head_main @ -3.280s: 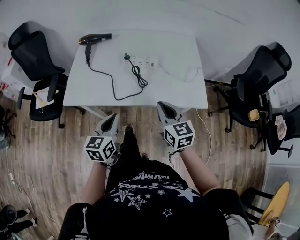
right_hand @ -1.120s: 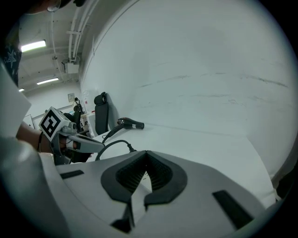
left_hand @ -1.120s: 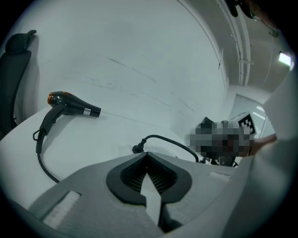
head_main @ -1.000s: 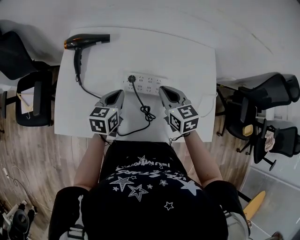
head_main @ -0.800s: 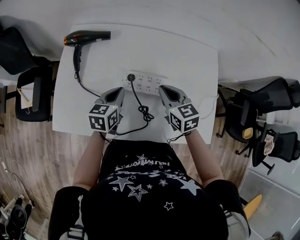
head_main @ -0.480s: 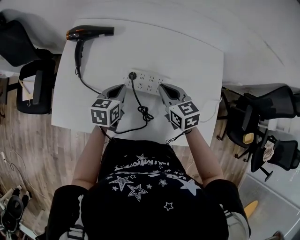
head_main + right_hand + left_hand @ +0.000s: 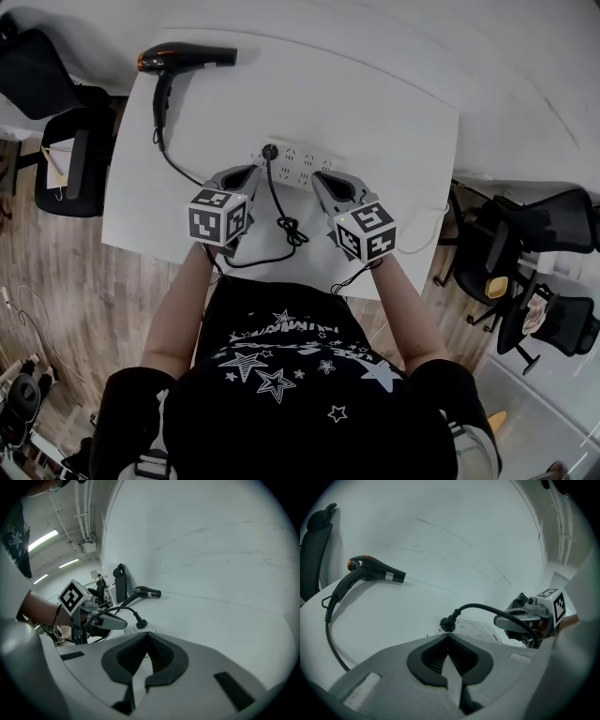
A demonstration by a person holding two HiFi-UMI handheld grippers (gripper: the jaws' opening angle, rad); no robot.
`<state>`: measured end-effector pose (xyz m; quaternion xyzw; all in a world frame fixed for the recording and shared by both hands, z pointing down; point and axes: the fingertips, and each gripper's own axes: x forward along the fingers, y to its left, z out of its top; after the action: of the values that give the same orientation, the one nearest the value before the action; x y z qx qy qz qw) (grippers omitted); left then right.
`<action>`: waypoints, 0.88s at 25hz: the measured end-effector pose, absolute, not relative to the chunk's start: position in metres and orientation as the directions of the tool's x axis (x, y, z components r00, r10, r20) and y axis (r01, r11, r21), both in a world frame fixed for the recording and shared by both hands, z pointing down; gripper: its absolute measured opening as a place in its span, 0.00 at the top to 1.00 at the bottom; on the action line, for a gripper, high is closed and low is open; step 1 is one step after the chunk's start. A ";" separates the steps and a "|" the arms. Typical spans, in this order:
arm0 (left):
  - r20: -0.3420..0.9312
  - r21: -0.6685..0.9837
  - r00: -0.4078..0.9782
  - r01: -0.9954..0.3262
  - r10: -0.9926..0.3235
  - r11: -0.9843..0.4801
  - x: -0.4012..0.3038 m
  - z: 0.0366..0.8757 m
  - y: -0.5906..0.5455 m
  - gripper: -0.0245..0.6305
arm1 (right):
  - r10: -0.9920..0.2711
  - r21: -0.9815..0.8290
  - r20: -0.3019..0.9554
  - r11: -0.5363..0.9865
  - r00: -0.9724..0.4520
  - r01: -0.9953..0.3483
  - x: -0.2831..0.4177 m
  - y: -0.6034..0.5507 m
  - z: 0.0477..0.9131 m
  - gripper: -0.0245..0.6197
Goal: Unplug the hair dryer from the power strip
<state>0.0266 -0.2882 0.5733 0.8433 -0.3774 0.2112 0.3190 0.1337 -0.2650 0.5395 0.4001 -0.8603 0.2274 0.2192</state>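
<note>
— Both the left gripper and the right gripper hover with their jaws pressed together and nothing between them. Where does everything lie?
— On the white table. The hair dryer rests at the far left corner, well apart from the power strip, which sits just ahead of both tips. The black plug is seated in the strip's left end.
— So this is the approach?
— I'd judge so, since nothing is pulled yet. Next, the left jaws must part and close around the plug, while the right one likely pins the strip.
</note>
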 end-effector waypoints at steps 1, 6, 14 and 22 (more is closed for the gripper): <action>0.598 0.379 0.626 -0.771 -0.500 -0.512 0.027 0.574 -0.288 0.95 | -0.583 -0.212 0.560 0.586 -0.589 -0.782 0.132 -0.266 0.540 0.95; 0.588 0.392 0.635 -0.765 -0.500 -0.511 0.029 0.576 -0.292 0.95 | -0.575 -0.209 0.558 0.601 -0.599 -0.772 0.128 -0.276 0.539 0.95; 0.591 0.407 0.638 -0.764 -0.494 -0.500 0.030 0.581 -0.293 0.95 | -0.536 -0.199 0.569 0.646 -0.624 -0.737 0.116 -0.290 0.542 0.95; 0.604 0.411 0.637 -0.763 -0.479 -0.498 0.031 0.580 -0.294 0.95 | -0.463 -0.099 0.604 0.765 -0.649 -0.637 0.083 -0.309 0.550 0.85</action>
<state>0.0312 -0.2941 0.5798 0.8395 -0.3699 0.2109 0.3376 0.0832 -0.3089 0.5503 0.3071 -0.8951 0.1530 0.2848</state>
